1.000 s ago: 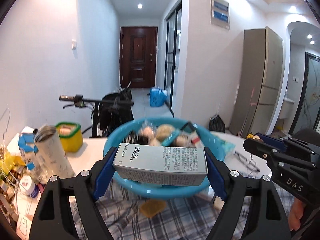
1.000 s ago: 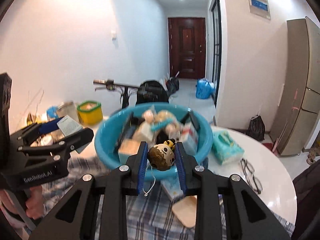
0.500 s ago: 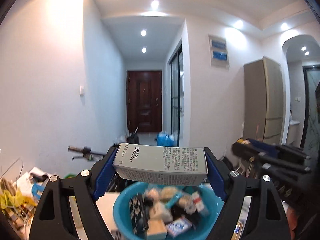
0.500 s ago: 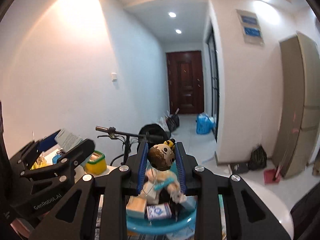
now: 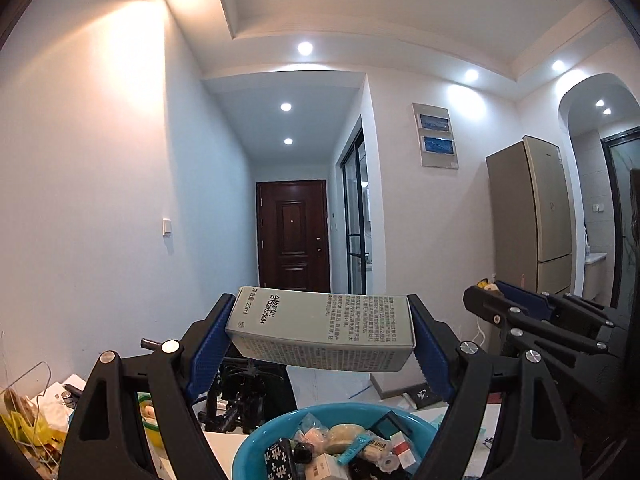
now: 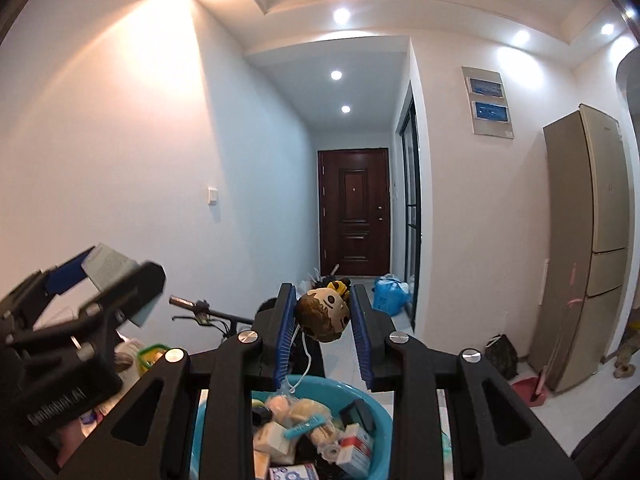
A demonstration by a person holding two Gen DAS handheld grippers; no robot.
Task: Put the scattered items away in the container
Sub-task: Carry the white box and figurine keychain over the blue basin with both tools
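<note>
L gripper (image 5: 320,334) clamps a grey box (image 5: 322,330) crosswise betw. its blue pads — box above the near left rim of the blue basin (image 5: 256,446). R gripper (image 6: 323,320) pinches a brown doll head (image 6: 323,317), string dangling — just over the basin's far edge.

Matt paper box (image 5: 322,328), glossy plastic basin (image 5: 256,446) w/ smooth rim — door (image 5: 294,234) polished wood.
</note>
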